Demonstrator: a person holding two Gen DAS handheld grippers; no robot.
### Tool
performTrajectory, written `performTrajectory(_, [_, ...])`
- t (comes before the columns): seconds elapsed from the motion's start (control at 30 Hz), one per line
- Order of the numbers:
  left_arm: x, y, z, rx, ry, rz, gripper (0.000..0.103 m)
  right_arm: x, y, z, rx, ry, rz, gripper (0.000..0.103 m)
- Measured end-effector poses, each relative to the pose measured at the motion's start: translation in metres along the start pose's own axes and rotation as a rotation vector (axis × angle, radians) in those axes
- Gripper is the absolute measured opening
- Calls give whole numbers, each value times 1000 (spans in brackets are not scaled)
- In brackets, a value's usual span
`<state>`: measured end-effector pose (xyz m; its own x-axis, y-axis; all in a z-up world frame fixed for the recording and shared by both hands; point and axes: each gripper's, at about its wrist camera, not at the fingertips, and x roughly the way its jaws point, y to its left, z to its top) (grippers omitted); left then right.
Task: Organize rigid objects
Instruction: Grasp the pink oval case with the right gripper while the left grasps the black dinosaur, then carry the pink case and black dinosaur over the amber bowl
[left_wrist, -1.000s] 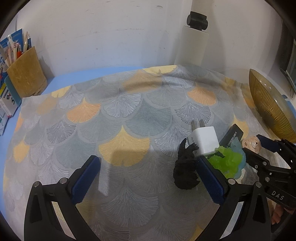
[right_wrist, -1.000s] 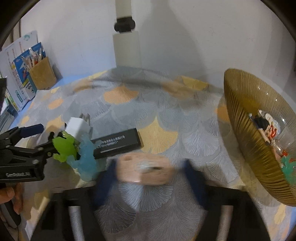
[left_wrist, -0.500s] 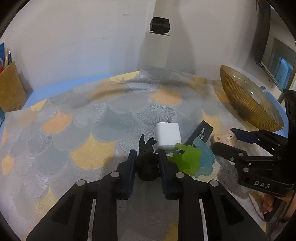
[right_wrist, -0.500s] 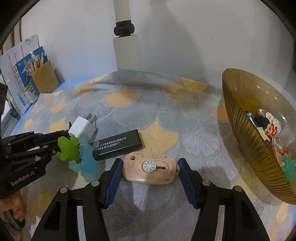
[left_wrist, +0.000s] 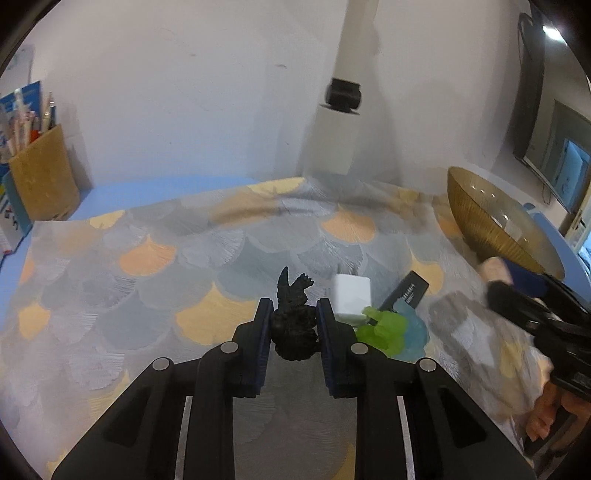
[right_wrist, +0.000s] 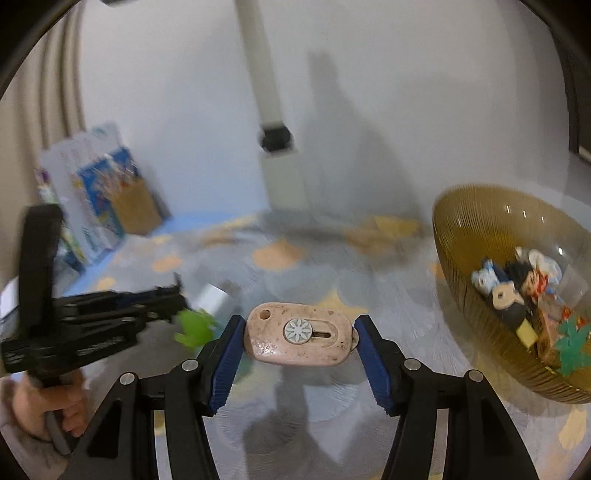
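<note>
Transfer to the bowl (right_wrist: 476, 306) looks like the step in hand: each gripper has picked one item out of the small pile near the right edge of the surface (left_wrist: 155, 280) and both appear lifted clear of the patterned cloth, though motion blur in the right wrist view makes the height hard to judge. The left gripper (left_wrist: 293, 323) is narrowed onto the black figurine (left_wrist: 293, 321), which sits squarely between its blue pads with the raised tail end poking forward past the fingertips. The right gripper (right_wrist: 298, 339) holds the pink case (right_wrist: 297, 339) lengthwise, a pad pressed against each short end, its flower button facing the camera. The bowl stands at the right edge of the surface, just right of and beyond the right gripper, and already carries several small toys on its far side. The next move probably calls for swinging the pink case over the near rim and opening only once it is above the bowl's bare part, since the rim is tall and sloped; the left gripper must wait or follow behind so the two tools do not meet. The white charger (left_wrist: 350, 300), black stick (left_wrist: 406, 291) and green toy (left_wrist: 384, 326) remain on the cloth beside the left gripper.
</note>
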<state>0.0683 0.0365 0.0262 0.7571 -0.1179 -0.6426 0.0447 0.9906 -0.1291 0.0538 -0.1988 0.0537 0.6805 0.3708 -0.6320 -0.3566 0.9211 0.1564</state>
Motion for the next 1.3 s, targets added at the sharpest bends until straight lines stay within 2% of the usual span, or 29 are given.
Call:
performTrajectory(0.1, [-7,4,0,-22,-34,15,21,-22,7,-3,-38,-107,46,59])
performTrajectory(0.23, [-13,11,0,-71,-69,9,21,-44,20,-8,-94,-207,49,59])
performTrajectory(0.37, [-17,6,3,-136,-71,-54,21,-46,21,-5,-85,-206,70,59])
performTrajectory(0.53, [-32,-24,35,-79,-139,-96,21,-71,-8,27,4,-263,69,59])
performTrajectory(0.63, [-34,-50,59,-59,-155,-153,21,-85,-27,50,35,-284,44,59])
performTrajectory(0.77, [-33,-87,81,-38,-176,-229,21,-93,-56,65,75,-279,-21,59])
performTrajectory(0.93, [-21,-133,93,-1,-159,-300,21,-99,-99,71,154,-253,-81,59])
performTrajectory(1.1, [-5,-175,93,55,-120,-351,21,-95,-143,70,248,-171,-132,59])
performTrajectory(1.3, [15,-212,87,100,-66,-402,21,-90,-179,58,308,-114,-168,59])
